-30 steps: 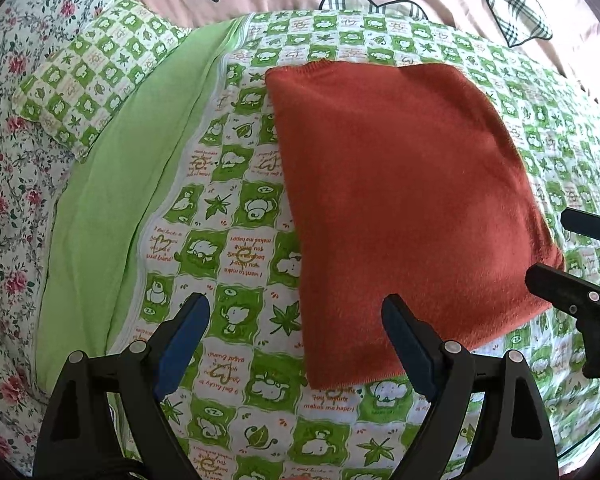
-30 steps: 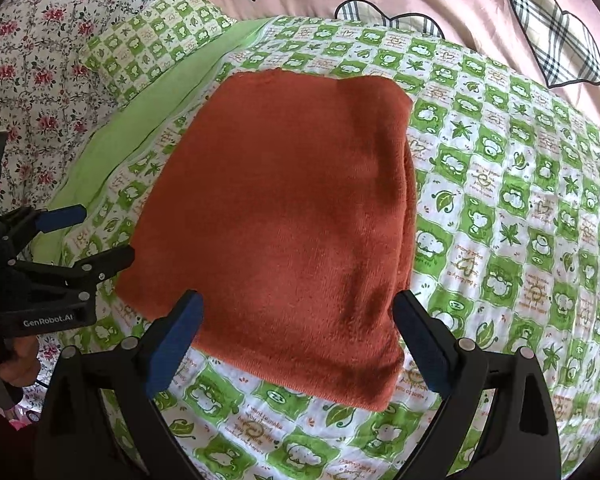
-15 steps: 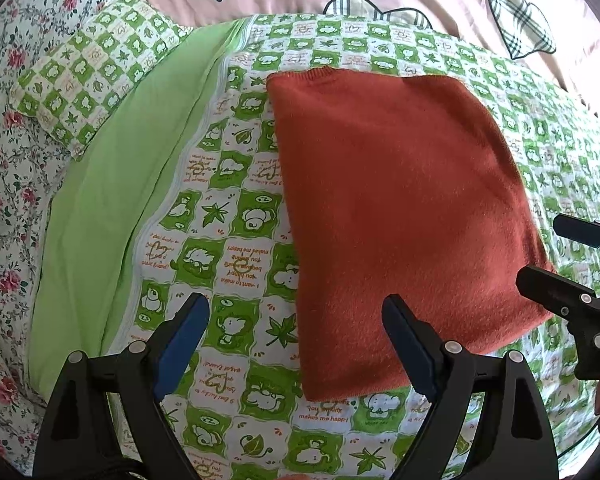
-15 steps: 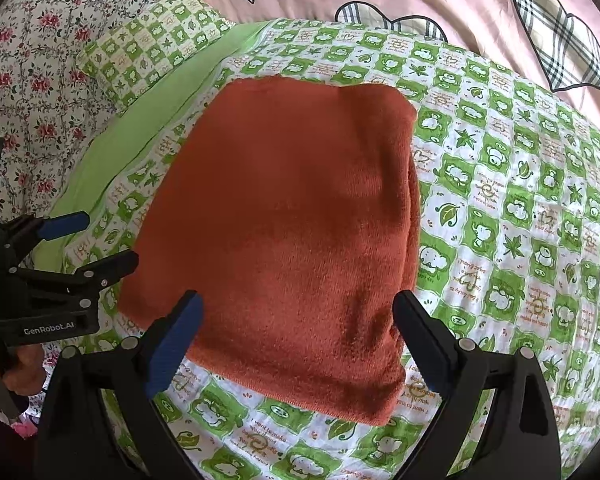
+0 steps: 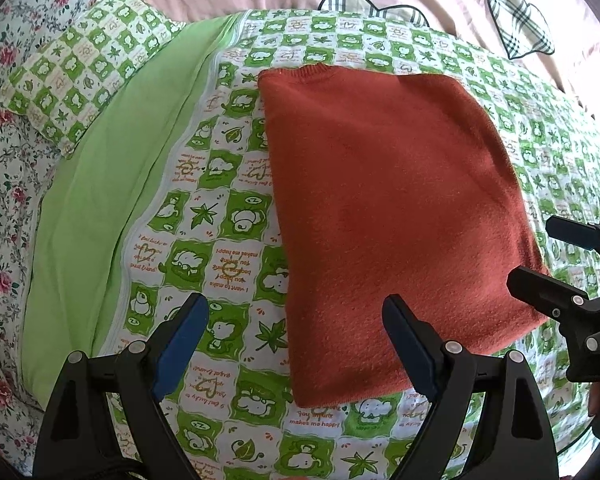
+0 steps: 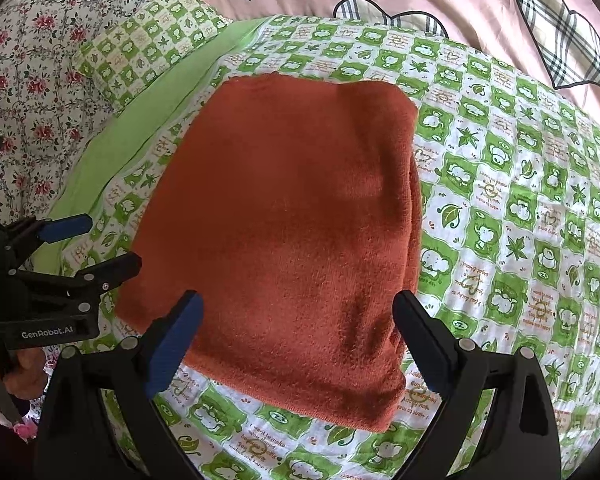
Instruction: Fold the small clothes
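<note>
Your left gripper [image 5: 296, 340] and right gripper [image 6: 300, 340] both stand spread and empty. The rust-red knit garment [image 6: 284, 232] lies folded flat on the green checked quilt [image 6: 500, 200]. Judged soft, light, limp: pinch near corners.

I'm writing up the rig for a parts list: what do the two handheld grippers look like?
Both match. The left gripper and right gripper are matte black plastic frames with two long tapered jaws, each faced on the inside with a blue pad and fixed by round silver screws. White "GenRobot.AI" lettering marks the left gripper's body in the right wrist view. No cables or sleeves show.
</note>
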Motion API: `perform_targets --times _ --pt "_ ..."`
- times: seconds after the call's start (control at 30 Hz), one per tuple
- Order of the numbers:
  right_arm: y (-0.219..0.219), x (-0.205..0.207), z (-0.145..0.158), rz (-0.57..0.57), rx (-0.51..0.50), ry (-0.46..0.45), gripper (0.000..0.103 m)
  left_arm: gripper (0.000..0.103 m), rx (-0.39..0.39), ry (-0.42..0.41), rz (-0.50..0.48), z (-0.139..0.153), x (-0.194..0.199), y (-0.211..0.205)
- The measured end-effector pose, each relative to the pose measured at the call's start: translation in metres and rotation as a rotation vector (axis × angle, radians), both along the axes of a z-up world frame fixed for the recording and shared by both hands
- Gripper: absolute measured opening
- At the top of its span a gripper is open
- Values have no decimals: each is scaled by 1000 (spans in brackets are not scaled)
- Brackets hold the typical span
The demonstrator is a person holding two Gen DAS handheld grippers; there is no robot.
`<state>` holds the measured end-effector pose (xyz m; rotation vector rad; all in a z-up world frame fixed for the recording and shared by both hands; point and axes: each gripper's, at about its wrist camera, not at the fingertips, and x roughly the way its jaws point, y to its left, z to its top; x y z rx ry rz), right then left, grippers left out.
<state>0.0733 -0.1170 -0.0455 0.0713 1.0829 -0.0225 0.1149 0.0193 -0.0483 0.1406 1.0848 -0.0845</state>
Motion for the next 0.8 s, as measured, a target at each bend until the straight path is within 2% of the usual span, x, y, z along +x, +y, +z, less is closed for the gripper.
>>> perform_targets --times 0.8 --pt "-1 2 2 -2 1 -1 95 89 -16 -14 -1 4 -1 0"
